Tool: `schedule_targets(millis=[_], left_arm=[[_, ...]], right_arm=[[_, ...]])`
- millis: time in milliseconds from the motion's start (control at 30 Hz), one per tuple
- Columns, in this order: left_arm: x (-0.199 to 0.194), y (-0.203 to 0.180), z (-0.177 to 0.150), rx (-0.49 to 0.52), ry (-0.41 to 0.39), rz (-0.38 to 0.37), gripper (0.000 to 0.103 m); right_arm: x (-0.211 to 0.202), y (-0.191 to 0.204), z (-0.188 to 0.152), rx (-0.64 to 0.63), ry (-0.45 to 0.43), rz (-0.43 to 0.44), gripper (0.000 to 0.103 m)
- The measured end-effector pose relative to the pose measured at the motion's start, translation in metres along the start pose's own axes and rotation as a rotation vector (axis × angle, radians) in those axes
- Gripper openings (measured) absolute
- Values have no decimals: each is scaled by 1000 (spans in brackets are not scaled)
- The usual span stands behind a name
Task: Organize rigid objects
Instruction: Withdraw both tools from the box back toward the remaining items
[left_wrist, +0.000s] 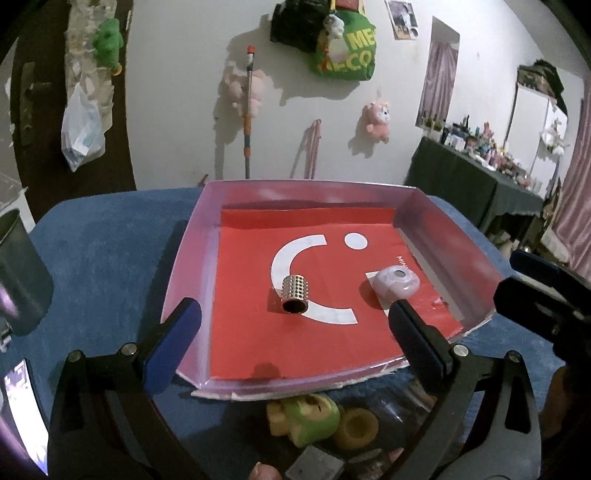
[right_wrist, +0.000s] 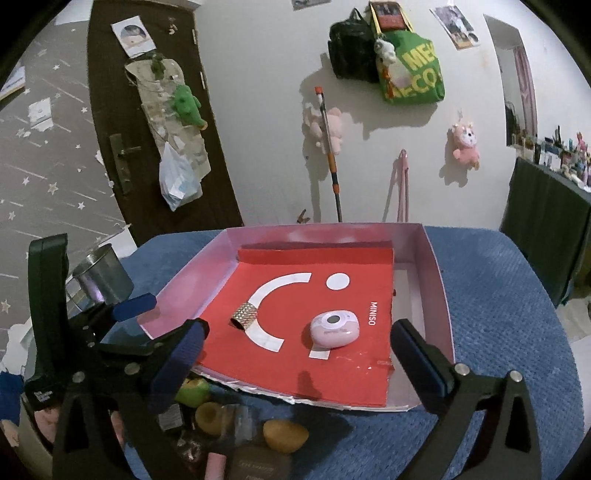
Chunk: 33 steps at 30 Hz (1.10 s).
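while both claws hang spread wide over the near edge, nothing sits between their blue pads. left claw gapes above the shallow pink-walled tray, right claw does the same, and the left one's black frame shows at the left edge of the right wrist view. inside the tray lies a flat red card printed with a white smile. on it rests a studded metal cylinder, hollow, lying on its side, and well apart to its right a smooth rounded pink case with a small round window on top. the tray sits on a nubbly blue cloth covering the desk. a plain metal cup stands left of the tray.
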<state>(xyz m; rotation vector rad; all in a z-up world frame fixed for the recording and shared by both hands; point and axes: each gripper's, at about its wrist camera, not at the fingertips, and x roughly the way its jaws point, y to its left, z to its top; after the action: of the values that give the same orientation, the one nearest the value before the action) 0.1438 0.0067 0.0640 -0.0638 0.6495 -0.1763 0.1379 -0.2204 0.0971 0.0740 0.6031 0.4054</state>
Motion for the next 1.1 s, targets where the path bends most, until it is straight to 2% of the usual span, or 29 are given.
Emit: schedule_targets(millis=[133,267,400,700,967,1100], left_arm=[[-11,0,-6,-2,-26,15,103],[-18,-3,-14,1,-5,-6,103],[-30,-6,-24,4,-44,44,103],[-49,-12,-37,22,-67,45,103],[-53,-6,-47,-12,-22,7,103],[-54,-7,-53,-1,-17,26,103]], right_arm=[[-7,5,-5,-19,-26,-14,103],[-13,8,-14,-16,-46,-23,103],[-23,13,-23,-19,-84,-22,103],[-42,13,-43,-16,-134,-50,103],[-51,15,-55,-29,-136,-52,103],[-53,15,-58,-33,-130,-48,103]])
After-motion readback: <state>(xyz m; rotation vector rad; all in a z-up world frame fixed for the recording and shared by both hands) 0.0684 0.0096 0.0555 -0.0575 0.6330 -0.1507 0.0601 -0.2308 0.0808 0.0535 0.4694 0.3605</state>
